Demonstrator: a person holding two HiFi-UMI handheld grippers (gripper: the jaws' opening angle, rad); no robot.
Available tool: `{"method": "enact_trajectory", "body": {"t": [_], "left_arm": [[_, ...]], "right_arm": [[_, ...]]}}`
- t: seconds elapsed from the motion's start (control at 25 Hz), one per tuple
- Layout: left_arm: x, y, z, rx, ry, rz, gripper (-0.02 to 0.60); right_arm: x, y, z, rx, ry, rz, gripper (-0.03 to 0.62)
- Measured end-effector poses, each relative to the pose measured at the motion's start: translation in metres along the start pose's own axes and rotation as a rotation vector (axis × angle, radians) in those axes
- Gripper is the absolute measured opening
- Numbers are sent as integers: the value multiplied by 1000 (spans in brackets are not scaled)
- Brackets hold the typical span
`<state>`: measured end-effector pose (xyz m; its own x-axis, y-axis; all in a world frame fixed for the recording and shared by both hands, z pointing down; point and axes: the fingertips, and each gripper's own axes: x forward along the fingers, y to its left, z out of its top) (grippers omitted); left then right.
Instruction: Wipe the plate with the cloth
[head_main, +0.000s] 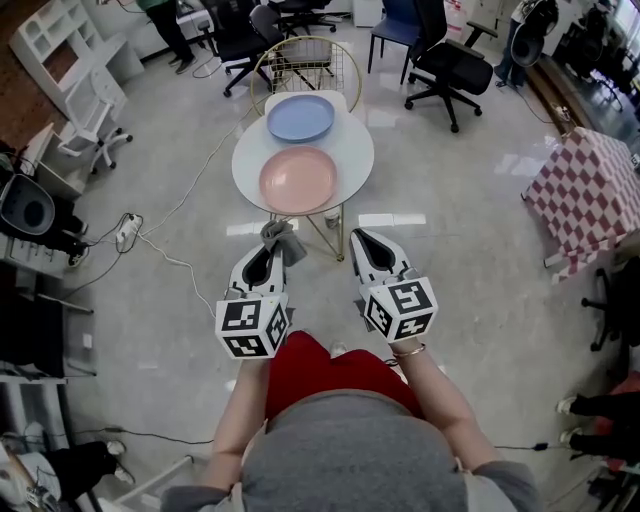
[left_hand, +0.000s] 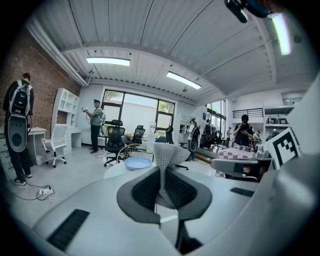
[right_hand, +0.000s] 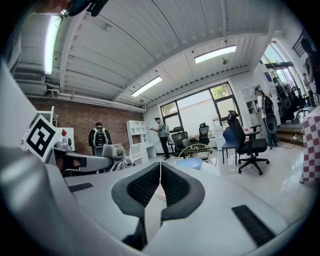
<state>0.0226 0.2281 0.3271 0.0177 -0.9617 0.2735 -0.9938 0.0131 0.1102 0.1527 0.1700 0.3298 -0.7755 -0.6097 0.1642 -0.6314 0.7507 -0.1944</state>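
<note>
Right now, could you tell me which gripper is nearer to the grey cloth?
Left. The left gripper is shut on the cloth, which sticks out between its jaws. The right gripper, shut and empty, sits apart to the cloth's right.

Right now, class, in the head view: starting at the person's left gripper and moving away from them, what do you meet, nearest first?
Nearest first: left gripper → grey cloth pinched in its jaws → pink plate → blue plate → gold wire basket.

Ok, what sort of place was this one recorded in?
Probably an open office or lab workspace: rolling office chairs, white shelving by a brick wall, and a small round table standing on a polished floor.
</note>
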Motion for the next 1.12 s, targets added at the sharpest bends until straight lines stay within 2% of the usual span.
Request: {"method": "enact_trajectory", "body": {"t": [0.4,0.64,1.12], "left_arm": [[21,23,5,7,5,19,34],[58,50,3,-6,25,3,34],[173,134,20,-19,69,-64,34]], "right_arm": [[19,-14,0,25,-2,-32,29],[54,-24,-6,40,28,-55,29],[182,-70,-1,78,80,-159,29]]}}
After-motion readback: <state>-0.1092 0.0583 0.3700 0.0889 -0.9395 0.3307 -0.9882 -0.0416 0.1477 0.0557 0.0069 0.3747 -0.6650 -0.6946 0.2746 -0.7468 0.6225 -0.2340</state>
